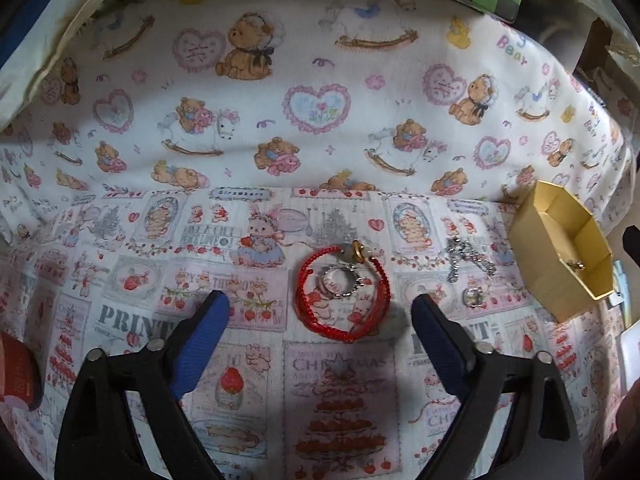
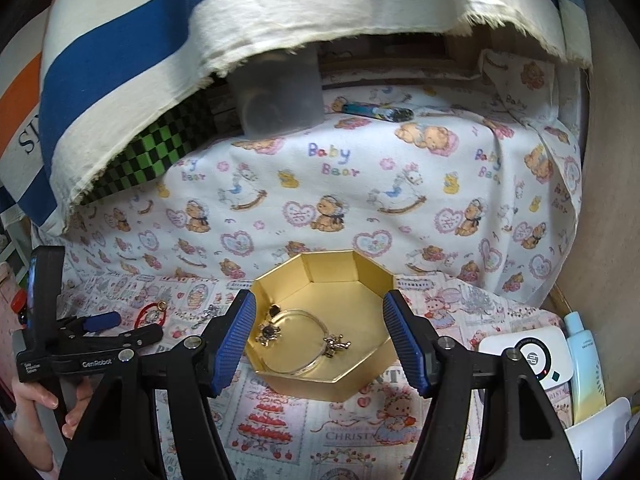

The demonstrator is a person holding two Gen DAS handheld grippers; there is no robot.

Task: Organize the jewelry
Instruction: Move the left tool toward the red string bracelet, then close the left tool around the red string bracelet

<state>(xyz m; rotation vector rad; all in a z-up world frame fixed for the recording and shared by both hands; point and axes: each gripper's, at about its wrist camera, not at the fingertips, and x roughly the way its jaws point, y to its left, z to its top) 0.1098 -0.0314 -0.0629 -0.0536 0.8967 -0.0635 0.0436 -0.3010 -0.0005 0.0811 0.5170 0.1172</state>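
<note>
The left gripper (image 1: 320,308) has its jaws spread wide with nothing between the pads, hanging over the red cord bracelet (image 1: 343,294), which lies on the printed cloth (image 1: 120,280) at twelve o'clock from the fingertips. A silver ring (image 1: 335,282) rests inside the loop, a gold charm (image 1: 357,250) at its far side. At two o'clock lie a silver chain (image 1: 466,258) and a second small ring (image 1: 473,295). The right gripper (image 2: 320,334) stands partly open around the gold octagonal box (image 2: 362,378), pads beside its walls; whether they touch I cannot tell. Inside it lie a clear bangle (image 2: 298,340) and small charms (image 2: 269,333).

The bracelet looks light, limp and snag-prone; I would pinch the cord at its near edge, clear of the ring.

Readable writing: "Baby Bear", "PRINT", "CHRISTMAS" on the cloths, "GenRobot" on the gripper seen from the right wrist, an HP logo on a white device (image 2: 530,356)
</note>
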